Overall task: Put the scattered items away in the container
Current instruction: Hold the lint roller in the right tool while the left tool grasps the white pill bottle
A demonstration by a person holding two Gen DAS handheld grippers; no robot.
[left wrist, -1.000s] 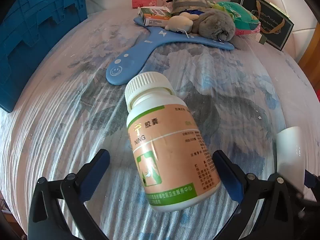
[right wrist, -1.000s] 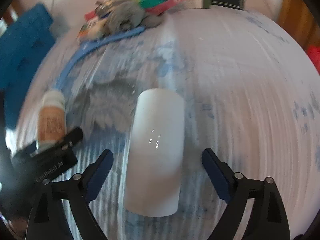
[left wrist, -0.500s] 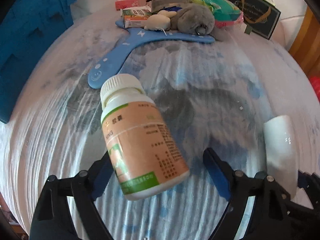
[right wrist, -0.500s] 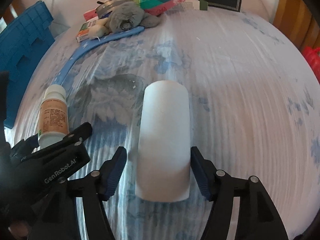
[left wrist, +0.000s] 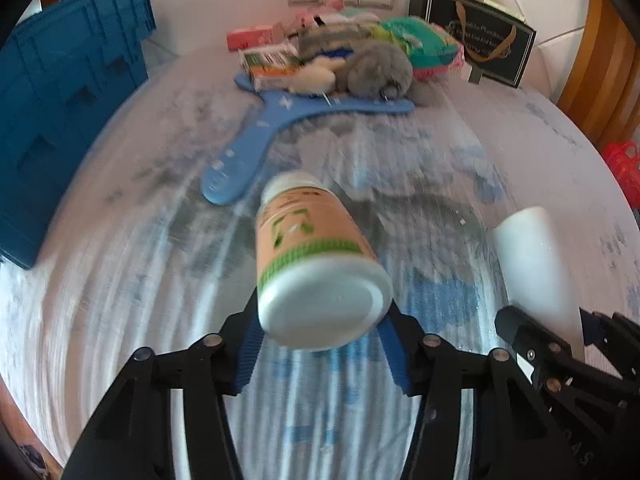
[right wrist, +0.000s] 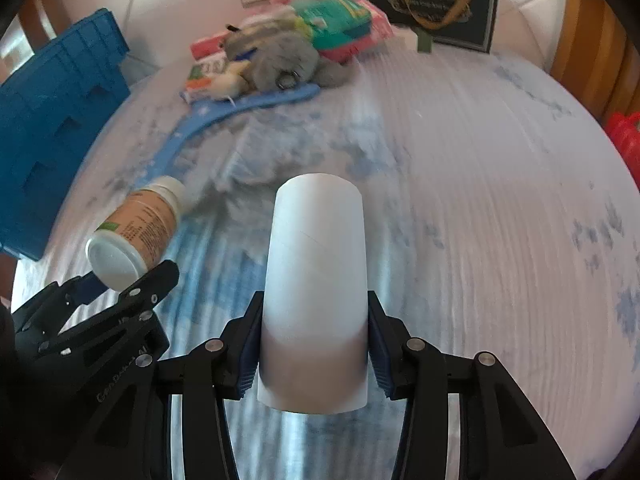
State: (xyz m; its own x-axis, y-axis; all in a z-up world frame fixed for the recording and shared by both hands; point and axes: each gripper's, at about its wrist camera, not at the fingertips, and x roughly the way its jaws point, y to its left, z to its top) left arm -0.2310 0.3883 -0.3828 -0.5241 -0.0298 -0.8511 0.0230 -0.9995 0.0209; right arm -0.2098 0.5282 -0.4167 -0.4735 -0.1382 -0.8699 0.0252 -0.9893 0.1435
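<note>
Left gripper (left wrist: 322,354) clamped on the pill bottle (left wrist: 316,264), right gripper (right wrist: 314,354) clamped on the white cylinder (right wrist: 316,280), both raised over the bedsheet (right wrist: 500,208), right of the blue crate (left wrist: 60,108).

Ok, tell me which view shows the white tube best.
The right wrist view. There the white tube fills the centre, seen along its full length, with the right gripper shut on its near end. The left wrist view catches only its far part at the right edge, the near end hidden behind the gripper.
</note>
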